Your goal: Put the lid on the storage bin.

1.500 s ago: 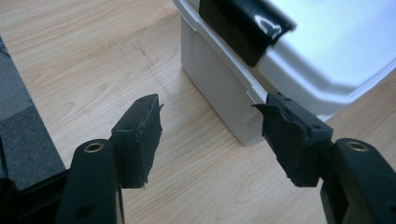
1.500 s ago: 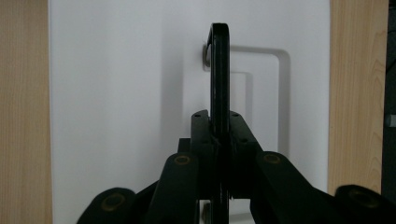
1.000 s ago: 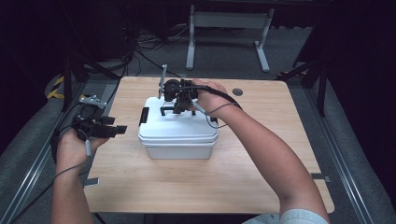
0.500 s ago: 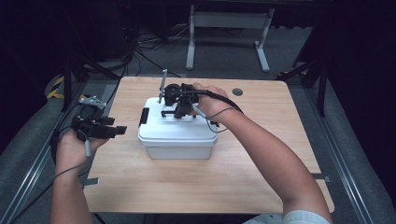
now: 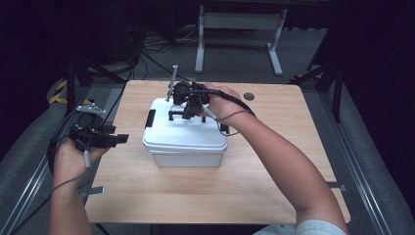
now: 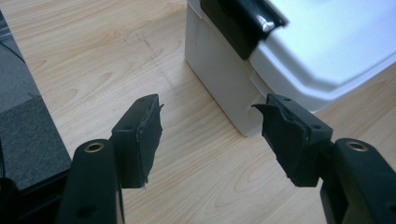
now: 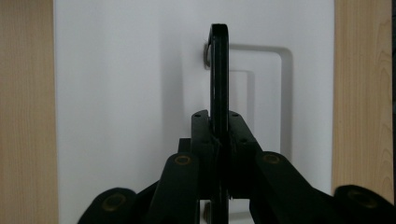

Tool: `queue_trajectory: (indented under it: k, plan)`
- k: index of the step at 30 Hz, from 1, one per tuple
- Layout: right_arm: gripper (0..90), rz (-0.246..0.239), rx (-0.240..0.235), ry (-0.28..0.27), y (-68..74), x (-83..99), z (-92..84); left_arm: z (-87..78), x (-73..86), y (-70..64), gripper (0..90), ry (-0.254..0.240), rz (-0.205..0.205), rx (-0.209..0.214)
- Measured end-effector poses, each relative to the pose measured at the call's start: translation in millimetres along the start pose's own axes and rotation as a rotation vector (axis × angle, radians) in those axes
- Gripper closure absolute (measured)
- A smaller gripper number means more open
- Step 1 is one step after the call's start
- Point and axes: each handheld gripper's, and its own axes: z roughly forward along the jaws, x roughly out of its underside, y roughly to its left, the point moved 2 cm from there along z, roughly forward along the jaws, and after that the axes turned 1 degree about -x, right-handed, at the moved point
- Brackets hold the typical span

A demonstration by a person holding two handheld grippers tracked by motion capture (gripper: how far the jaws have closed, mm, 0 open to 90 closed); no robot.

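Observation:
A white lidded box [image 5: 185, 139] stands in the middle of the wooden table [image 5: 274, 191]. Its black carry handle [image 5: 177, 115] is raised upright above the lid. My right gripper [image 5: 185, 111] comes down from above and is shut on that handle [image 7: 219, 84], which runs edge-on between the jaws over the white lid [image 7: 121, 93]. My left gripper [image 5: 115, 139] hovers at the table's left edge, open and holding nothing. In its own view the left gripper [image 6: 210, 135] points at the box's lower corner [image 6: 219, 79], below a black side latch [image 6: 240, 21].
A second black latch [image 5: 150, 118] sits on the box's left side. A round cable hole [image 5: 249, 96] lies in the table's far right part. Beyond the table are a metal stand [image 5: 240, 29], cables on the floor and dark surroundings.
The right gripper and the handle have shifted slightly toward the left of the lid. The left gripper has barely moved.

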Motion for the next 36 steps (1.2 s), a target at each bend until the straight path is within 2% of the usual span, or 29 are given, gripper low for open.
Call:
queue_trajectory:
  k: [5,11,13,15,19,21,23,27,28,30,31,36]
  plan:
    - [84.1,-0.015,0.004,0.036,4.6,0.4,6.6,-1.5,0.8,-1.5,37.7,0.001,0.0,0.0]
    - [83.7,-0.024,0.022,0.057,1.2,0.2,15.5,-1.1,1.1,-1.6,37.8,0.002,-0.002,-0.001]
    - [83.3,-0.008,0.021,0.055,-0.6,-0.2,19.3,-0.9,1.1,-1.9,37.7,0.002,-0.003,-0.001]
    - [83.8,0.0,-0.003,0.048,-0.8,-0.2,19.7,-1.1,1.2,-1.7,37.7,0.0,0.001,-0.001]
    - [83.2,-0.019,0.011,0.052,5.2,0.0,19.9,-1.7,2.1,-2.8,37.8,0.002,-0.007,0.001]
    - [82.2,-0.015,0.006,0.047,6.4,0.4,18.6,-2.2,2.9,-3.2,37.8,0.004,-0.003,-0.002]
    - [72.3,0.014,-0.005,0.011,5.6,1.9,15.9,-3.4,3.2,-3.2,37.7,0.003,0.002,-0.002]
    - [64.5,0.059,-0.024,-0.072,4.1,9.0,2.2,-4.1,2.3,-2.5,37.8,-0.007,-0.002,-0.005]
    - [64.5,0.059,-0.024,-0.072,4.1,9.0,2.2,-4.1,2.3,-2.5,37.7,-0.007,-0.002,-0.005]
    - [60.4,0.084,-0.021,-0.117,4.0,16.2,-10.7,-3.5,3.1,-1.8,37.7,-0.003,-0.001,-0.002]
    - [60.4,0.084,-0.021,-0.117,4.0,16.2,-10.7,-3.5,3.1,-1.8,37.7,-0.003,-0.001,-0.002]
    - [57.4,0.128,-0.002,-0.189,4.0,33.5,-35.6,-5.0,4.1,-3.6,37.8,-0.003,0.0,-0.004]
